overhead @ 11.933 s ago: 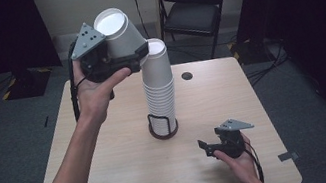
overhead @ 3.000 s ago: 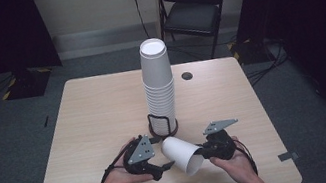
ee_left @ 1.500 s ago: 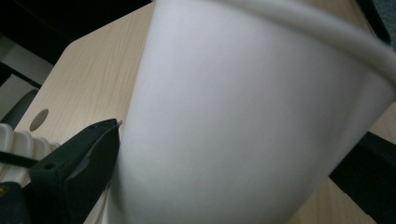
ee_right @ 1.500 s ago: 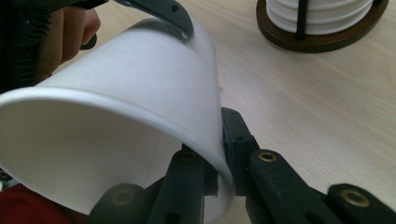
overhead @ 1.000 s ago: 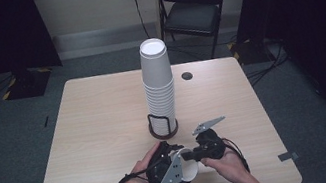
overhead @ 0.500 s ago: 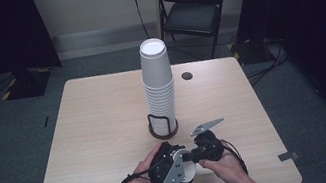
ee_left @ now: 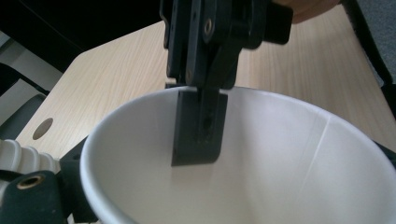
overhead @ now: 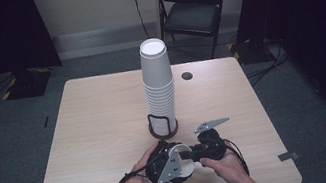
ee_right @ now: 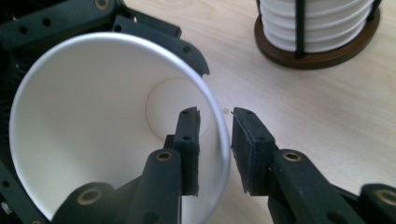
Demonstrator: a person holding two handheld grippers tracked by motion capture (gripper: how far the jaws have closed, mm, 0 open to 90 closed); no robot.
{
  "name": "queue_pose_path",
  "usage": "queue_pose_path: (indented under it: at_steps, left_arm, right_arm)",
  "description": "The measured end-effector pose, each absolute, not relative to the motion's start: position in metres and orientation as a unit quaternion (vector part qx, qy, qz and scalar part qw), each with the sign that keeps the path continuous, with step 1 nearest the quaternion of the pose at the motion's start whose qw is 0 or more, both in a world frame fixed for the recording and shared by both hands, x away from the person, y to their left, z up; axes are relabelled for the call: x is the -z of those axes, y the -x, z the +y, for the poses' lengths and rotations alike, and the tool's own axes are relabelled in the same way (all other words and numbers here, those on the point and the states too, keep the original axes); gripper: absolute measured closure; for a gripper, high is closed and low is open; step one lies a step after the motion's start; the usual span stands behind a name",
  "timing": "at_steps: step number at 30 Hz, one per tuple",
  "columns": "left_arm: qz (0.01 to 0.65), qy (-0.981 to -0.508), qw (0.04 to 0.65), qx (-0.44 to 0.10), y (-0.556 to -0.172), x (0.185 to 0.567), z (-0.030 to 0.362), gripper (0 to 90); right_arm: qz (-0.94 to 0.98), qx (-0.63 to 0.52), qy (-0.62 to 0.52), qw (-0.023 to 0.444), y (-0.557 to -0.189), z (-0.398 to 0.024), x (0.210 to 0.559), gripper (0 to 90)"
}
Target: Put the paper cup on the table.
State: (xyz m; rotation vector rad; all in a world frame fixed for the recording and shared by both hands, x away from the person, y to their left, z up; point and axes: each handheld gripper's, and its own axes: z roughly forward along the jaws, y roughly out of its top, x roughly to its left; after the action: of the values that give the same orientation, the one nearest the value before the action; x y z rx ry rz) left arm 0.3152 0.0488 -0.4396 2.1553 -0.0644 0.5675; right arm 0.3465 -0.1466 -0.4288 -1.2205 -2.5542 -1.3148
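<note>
Between the right claw's (ee_right: 215, 140) just-parted jaws sits the cup (ee_right: 93, 121) rim; left claw (overhead: 166, 164), closing, grips its body: handover, right withdraws next.

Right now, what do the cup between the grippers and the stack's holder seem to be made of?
Cup: likely matte white paper, judging by its rolled rim and side seam. Holder: dark, smooth base, seemingly wood, with thin black uprights that look like metal wire.

No readable txt, labels or nos. anywhere.
</note>
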Motion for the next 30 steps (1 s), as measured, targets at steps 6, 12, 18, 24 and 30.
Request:
queue_pose_path:
  at_steps: [6, 12, 18, 24, 30]
  left_arm:
    - [0.001, -0.867, 0.449, -0.216, -0.320, 0.438, 0.053, 9.8]
    - [0.047, -0.861, 0.466, -0.201, -0.331, 0.437, 0.065, 10.0]
    - [0.071, -0.859, 0.470, -0.192, -0.334, 0.436, 0.074, 10.1]
    - [0.089, -0.853, 0.480, -0.183, -0.335, 0.433, 0.081, 10.1]
    - [0.120, -0.842, 0.498, -0.169, -0.339, 0.423, 0.093, 10.0]
  right_arm:
    - [-0.806, 0.433, 0.403, -0.003, -0.346, -0.152, 0.426, 65.3]
    - [-0.795, 0.450, 0.405, -0.026, -0.344, -0.159, 0.421, 58.1]
    - [-0.780, 0.472, 0.409, -0.036, -0.344, -0.165, 0.416, 51.5]
    - [-0.769, 0.476, 0.424, -0.052, -0.346, -0.172, 0.417, 47.7]
    - [-0.762, 0.480, 0.430, -0.061, -0.349, -0.180, 0.418, 44.0]
